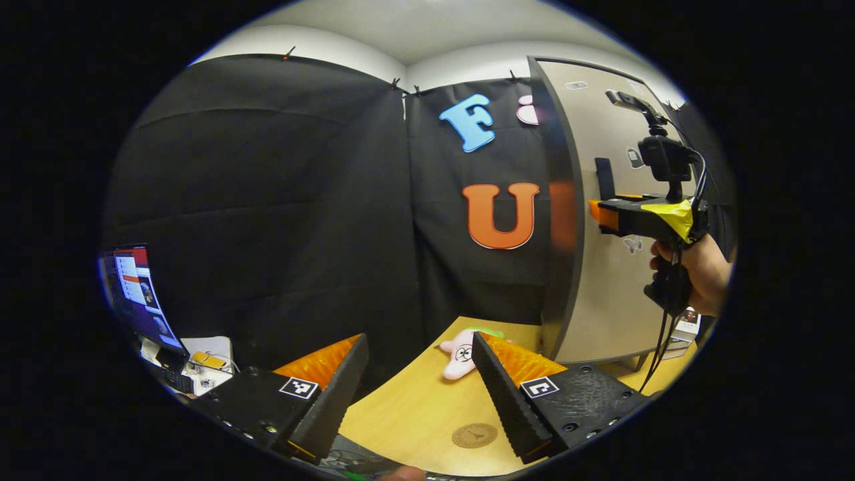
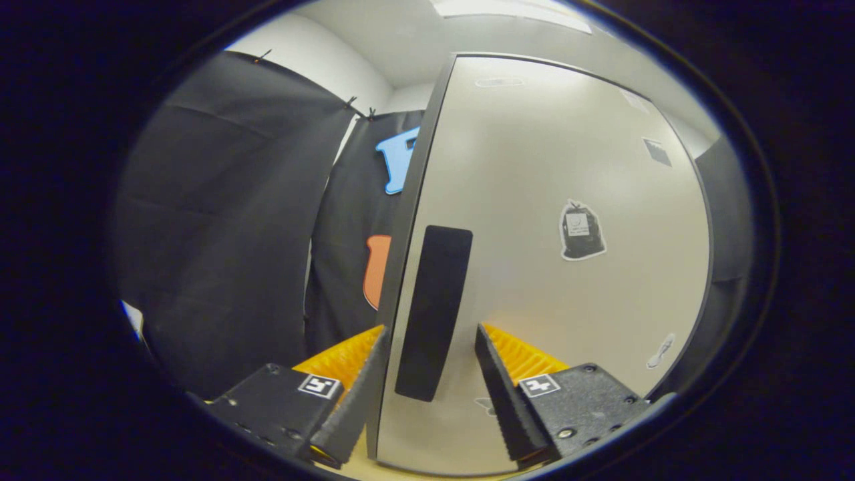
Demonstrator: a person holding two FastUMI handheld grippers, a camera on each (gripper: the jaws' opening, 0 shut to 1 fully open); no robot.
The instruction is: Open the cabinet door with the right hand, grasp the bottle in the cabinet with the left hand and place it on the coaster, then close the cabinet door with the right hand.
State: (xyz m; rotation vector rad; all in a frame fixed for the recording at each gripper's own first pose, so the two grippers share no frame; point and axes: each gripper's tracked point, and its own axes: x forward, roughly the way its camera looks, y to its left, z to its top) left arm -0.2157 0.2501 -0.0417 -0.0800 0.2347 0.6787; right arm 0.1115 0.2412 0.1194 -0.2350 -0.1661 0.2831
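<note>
Beige cabinet door (image 2: pixel 568 200) is approached in step 1: right gripper (image 2: pixel 427 374), spread, straddles the handle (image 2: pixel 434 314) at 12 o'clock (pinching and pulling are needed next); left gripper (image 1: pixel 421 381) is held spread.

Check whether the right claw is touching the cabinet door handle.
Cannot tell. In the right gripper view the open right claw straddles the handle; no plain contact or gap shows.

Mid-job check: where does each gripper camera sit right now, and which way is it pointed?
Left gripper view: rides the left gripper, over the wooden table, facing the coaster, pink plush toy and cabinet door; the right gripper and hand show at the door.
Right gripper view: rides the right gripper, close against the cabinet door, fingers open either side of its black handle.
Shared: cabinet door, handle, black cloth wall.
</note>
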